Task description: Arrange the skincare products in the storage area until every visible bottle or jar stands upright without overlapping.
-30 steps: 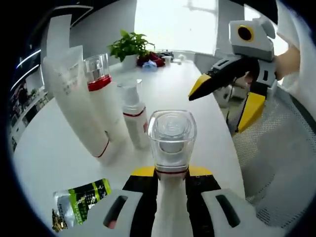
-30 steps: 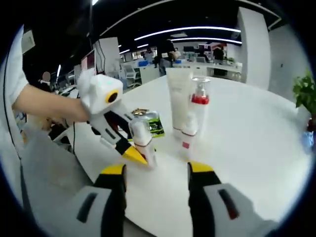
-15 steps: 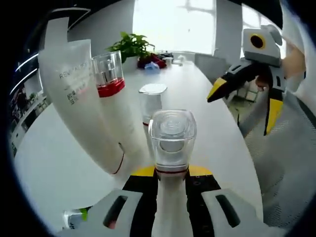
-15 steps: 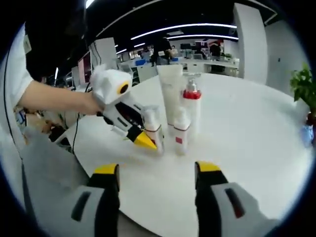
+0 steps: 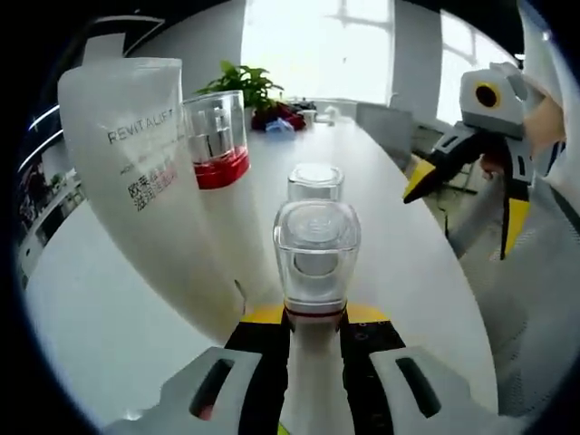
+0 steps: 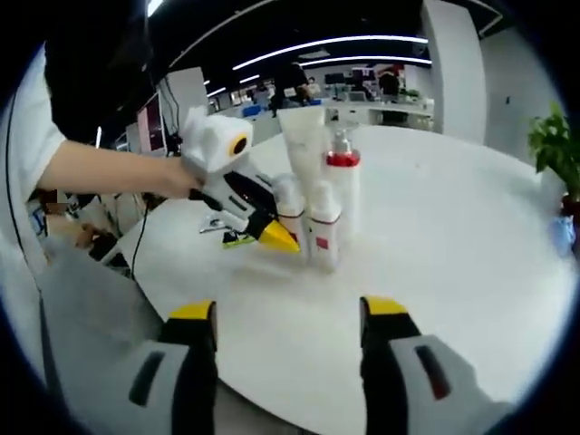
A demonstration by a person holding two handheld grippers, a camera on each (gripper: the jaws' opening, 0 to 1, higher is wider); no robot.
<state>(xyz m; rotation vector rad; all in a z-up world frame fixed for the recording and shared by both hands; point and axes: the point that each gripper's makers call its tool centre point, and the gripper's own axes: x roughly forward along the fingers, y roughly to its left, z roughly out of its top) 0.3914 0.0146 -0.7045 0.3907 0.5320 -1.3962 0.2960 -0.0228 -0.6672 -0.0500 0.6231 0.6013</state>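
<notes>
Left gripper is clamped on a small clear-capped bottle, held upright just beside the white tube, the red-collared pump bottle and another small bottle on the white worktop. Looks light, rigid, smooth plastic, likely slippery and tippy; best held low on the body, not the cap. Right gripper hangs with jaws apart, empty. Versus a second ago, the held bottle is much closer to the group and the green sachet has left the left gripper view.
</notes>
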